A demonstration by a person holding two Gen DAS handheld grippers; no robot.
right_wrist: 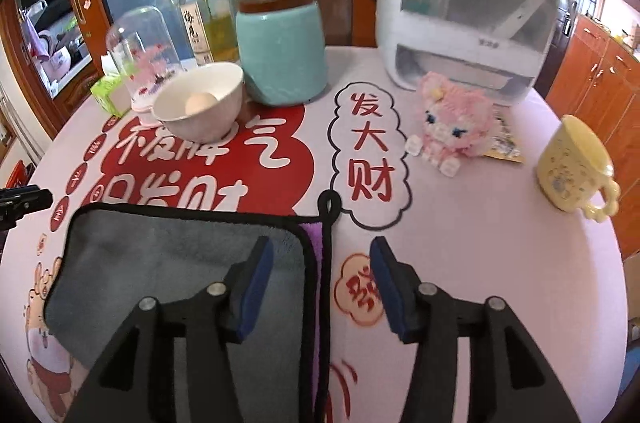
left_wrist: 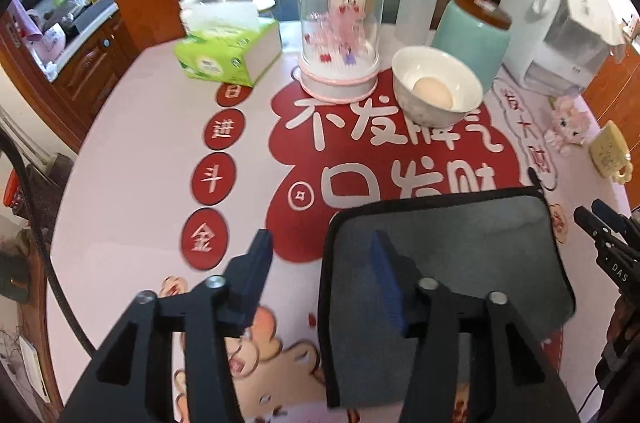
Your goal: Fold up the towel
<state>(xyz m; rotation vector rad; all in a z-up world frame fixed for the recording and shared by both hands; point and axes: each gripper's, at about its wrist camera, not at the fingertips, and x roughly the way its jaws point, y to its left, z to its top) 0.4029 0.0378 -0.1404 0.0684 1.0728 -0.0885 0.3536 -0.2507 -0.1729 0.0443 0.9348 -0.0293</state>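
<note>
A grey towel (left_wrist: 460, 255) with black trim lies folded flat on the pink and red tablecloth. In the right wrist view the towel (right_wrist: 168, 255) shows a purple under-layer at its right edge and a black hanging loop at the top right corner. My left gripper (left_wrist: 320, 255) is open and empty; its right finger is over the towel's left part, its left finger over the cloth. My right gripper (right_wrist: 322, 263) is open and empty, straddling the towel's right edge. The right gripper's tips show at the right edge of the left wrist view (left_wrist: 600, 223).
Behind the towel stand a white bowl (left_wrist: 438, 87) with an egg, a glass dome ornament (left_wrist: 340, 35), a tissue pack (left_wrist: 228, 51), a teal jar (left_wrist: 472, 39), a squeeze bottle (left_wrist: 416, 3) and a white appliance (right_wrist: 472, 7). A pink block figure (right_wrist: 452, 119) and yellow cup (right_wrist: 572, 163) sit right.
</note>
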